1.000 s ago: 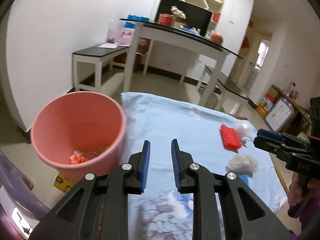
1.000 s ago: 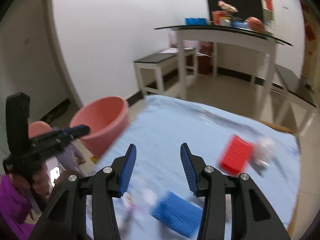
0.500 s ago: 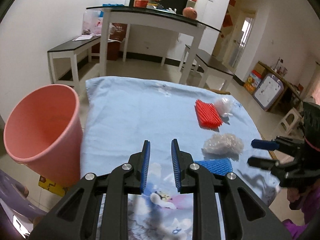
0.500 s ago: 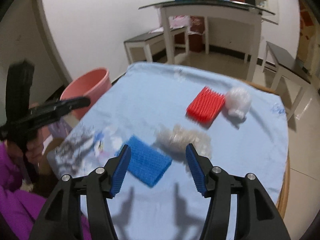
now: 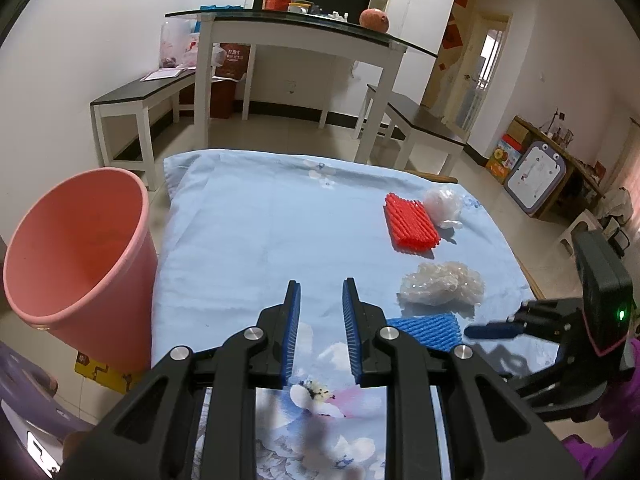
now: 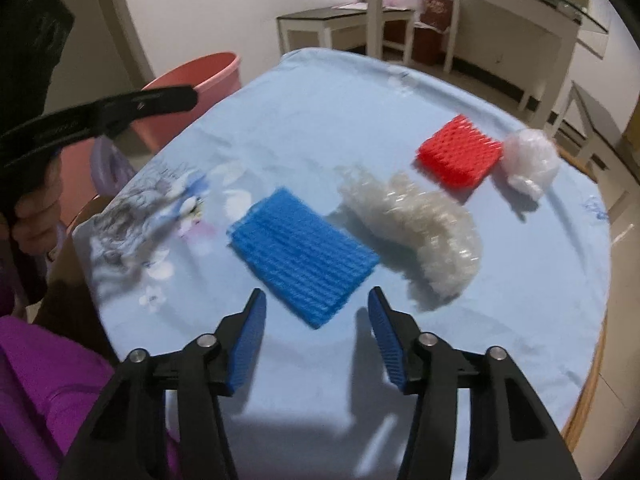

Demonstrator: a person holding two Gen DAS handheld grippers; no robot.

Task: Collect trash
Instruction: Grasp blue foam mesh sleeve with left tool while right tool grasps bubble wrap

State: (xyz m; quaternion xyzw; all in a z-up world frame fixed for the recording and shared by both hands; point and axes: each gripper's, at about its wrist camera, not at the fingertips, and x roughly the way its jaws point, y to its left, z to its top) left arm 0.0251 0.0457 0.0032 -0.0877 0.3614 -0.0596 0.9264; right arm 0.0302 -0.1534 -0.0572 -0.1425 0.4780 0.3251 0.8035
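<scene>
Four scraps (image 6: 303, 256) on cloth (image 6: 320, 120) — right gripper (image 6: 316, 334) gaping.

Both grippers are black plastic with silver screws at the joints and ribbed blue fingers (image 5: 293, 332). The right gripper (image 6: 317, 336) carries a black camera box with a green light and pink trim. Bare skin and purple sleeves show.

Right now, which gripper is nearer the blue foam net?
Right. The right gripper is open just short of the blue foam net. The left gripper is off to the net's left, toward the pink bin.
</scene>
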